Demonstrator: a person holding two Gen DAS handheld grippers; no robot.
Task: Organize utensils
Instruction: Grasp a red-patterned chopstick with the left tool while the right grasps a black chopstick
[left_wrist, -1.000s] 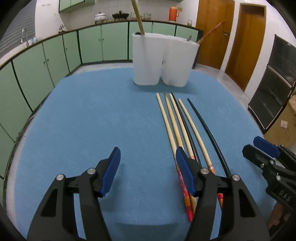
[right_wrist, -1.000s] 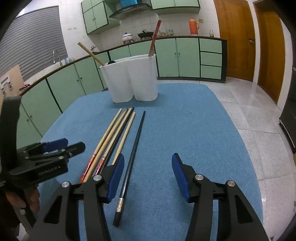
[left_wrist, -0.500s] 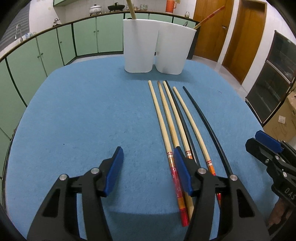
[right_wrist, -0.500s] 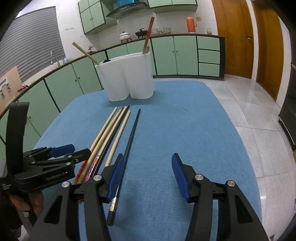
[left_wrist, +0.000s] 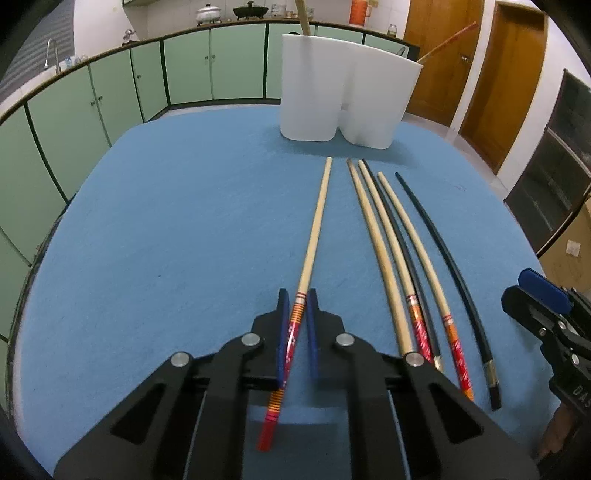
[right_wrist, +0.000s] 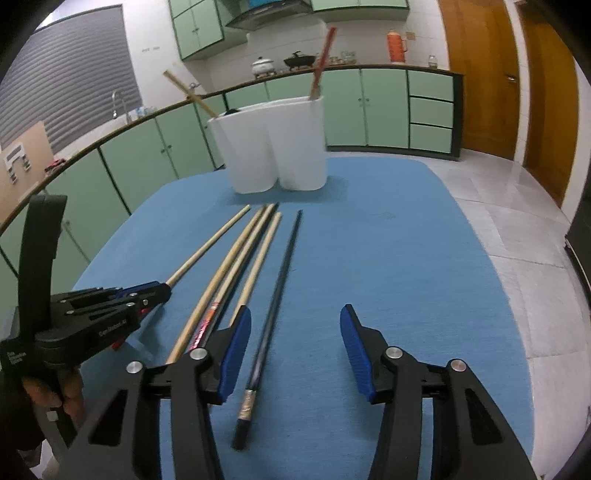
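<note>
The left gripper (left_wrist: 297, 325) is clamped on a wooden chopstick (left_wrist: 314, 240) at its red-banded end, having just closed on it. The chopstick's pale tip points toward the white holder (left_wrist: 347, 85) at the far side of the blue tabletop (left_wrist: 166, 229), and it lies angled away from the others.

Just to its right lie the remaining chopsticks, side by side on the tabletop: three wooden chopsticks (left_wrist: 384, 251) (two with red and orange ends) with a black chopstick (left_wrist: 400, 243) among them, and a second black chopstick (right_wrist: 275, 314) set slightly apart on the right.

The right gripper (right_wrist: 295, 347) has its blue pads apart, though the jaws have just been closing a little; that second black chopstick lies between them, close to the left pad, and neither pad presses on it.

The holder has two compartments, each with a chopstick standing tilted in it. A person's hand (right_wrist: 55, 395) holds the left gripper's handle.
</note>
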